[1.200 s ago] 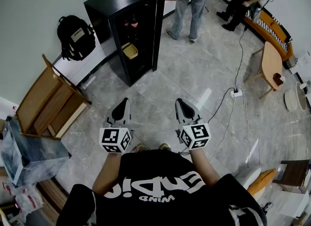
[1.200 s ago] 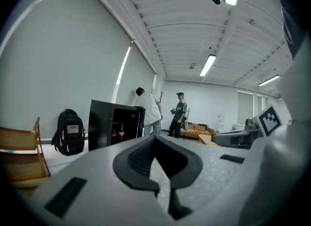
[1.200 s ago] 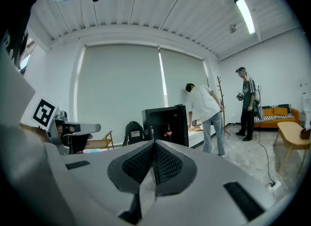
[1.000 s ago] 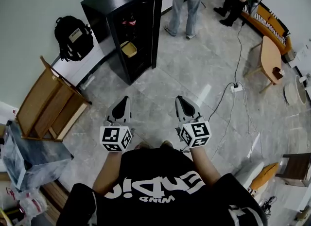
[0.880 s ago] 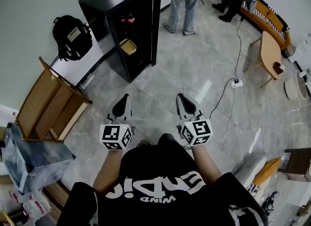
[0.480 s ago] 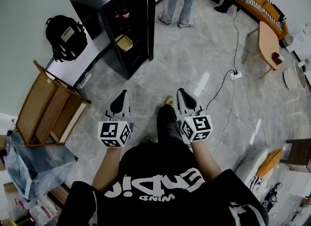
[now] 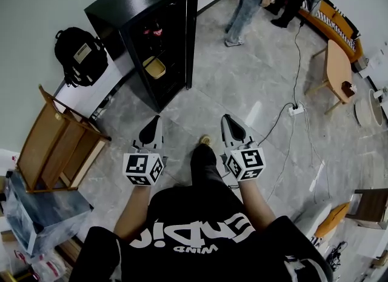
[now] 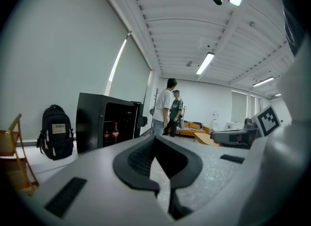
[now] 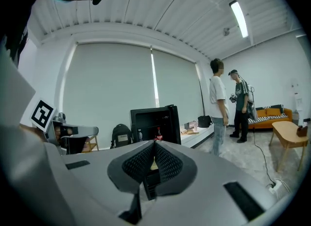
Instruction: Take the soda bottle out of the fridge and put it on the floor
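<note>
The black fridge [image 7: 138, 17] stands against the wall ahead with its door [image 7: 190, 32] swung open. Red-capped soda bottles [image 7: 155, 30] stand on an upper shelf, and a yellow tub [image 7: 154, 67] sits on a lower one. Both grippers are held out level in front of the person, well short of the fridge. My left gripper [image 7: 156, 121] and right gripper [image 7: 225, 120] are shut and empty. In the left gripper view the fridge [image 8: 92, 123] and two soda bottles [image 8: 115, 132] show beyond the closed tips [image 8: 155, 140]. In the right gripper view a soda bottle [image 9: 158, 133] shows just above the tips [image 9: 154, 145].
A black backpack [image 7: 80, 55] leans on the wall left of the fridge, with a wooden frame [image 7: 57, 138] and a wrapped box [image 7: 33, 205] nearer. A person in jeans [image 7: 248, 2] stands beyond the fridge door. A cable and power strip [image 7: 296, 110] lie at the right near a wooden table [image 7: 339, 68].
The person has stepped towards the fridge, one foot now showing between the grippers. Both grippers moved forward with them, still shut. The standing person in jeans has shifted right.
</note>
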`<state>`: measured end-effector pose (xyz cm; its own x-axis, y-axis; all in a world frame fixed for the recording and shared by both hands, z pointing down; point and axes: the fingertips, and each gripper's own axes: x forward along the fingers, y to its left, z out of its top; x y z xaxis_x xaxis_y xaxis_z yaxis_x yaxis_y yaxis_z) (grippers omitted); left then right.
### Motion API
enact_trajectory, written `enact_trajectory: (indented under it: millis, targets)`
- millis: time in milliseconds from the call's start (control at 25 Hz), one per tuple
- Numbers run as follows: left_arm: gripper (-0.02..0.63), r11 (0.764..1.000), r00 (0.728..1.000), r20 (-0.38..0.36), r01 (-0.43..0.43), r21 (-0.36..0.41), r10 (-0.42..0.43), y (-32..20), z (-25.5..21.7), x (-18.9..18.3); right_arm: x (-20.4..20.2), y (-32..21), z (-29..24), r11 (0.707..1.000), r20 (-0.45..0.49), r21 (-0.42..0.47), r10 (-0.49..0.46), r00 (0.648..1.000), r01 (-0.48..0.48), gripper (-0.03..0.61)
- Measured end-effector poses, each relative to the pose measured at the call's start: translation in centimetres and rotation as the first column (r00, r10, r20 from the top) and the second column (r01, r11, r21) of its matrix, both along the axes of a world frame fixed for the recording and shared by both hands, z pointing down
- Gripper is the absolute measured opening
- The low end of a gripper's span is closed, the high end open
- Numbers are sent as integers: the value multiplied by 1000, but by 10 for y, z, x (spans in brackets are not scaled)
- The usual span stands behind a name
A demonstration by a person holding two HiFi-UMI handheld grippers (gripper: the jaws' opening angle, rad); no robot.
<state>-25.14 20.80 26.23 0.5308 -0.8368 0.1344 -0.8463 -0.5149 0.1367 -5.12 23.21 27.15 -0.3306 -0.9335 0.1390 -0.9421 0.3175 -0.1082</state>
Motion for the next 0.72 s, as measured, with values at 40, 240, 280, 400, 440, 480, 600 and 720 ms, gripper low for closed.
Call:
enact_trajectory:
  millis: [40, 240, 280, 400, 440, 480, 600, 720]
  targets:
    - [8, 1000, 1000, -2, 4, 2, -4, -12, -1, 3, 3, -13, 0, 1000, -1, 2, -8, 1000, 8, 25]
    - [8, 999, 999, -2, 39, -1, -39, -70, -6, 17, 18, -83, -7, 999, 2, 3, -37, 999, 37, 25]
    - [8, 999, 999, -1, 46, -2, -46, -82, -8, 20, 22, -96, -10, 999, 8, 4, -38, 999, 38, 25]
    - [8, 997, 997, -8, 74, -3, -74, -121, -14, 30, 34, -134, -16, 999, 18, 1, -52, 998, 52, 25]
    - [8, 997, 996, -9, 83, 0, -83, -133, -17, 34, 38, -146, -17, 998, 17, 0, -59, 998, 59, 25]
    - [8, 996, 996, -10, 92, 3, -92, -145, -20, 37, 42, -158, -18, 998, 16, -2, -67, 998, 67, 25]
    - [8, 993, 993, -17, 120, 9, -119, -178, -25, 50, 56, -193, -20, 996, 16, -10, -93, 996, 93, 25]
    - [8, 989, 989, -18, 149, 18, -149, -209, -27, 62, 70, -225, -20, 993, 15, -8, -119, 993, 119, 25]
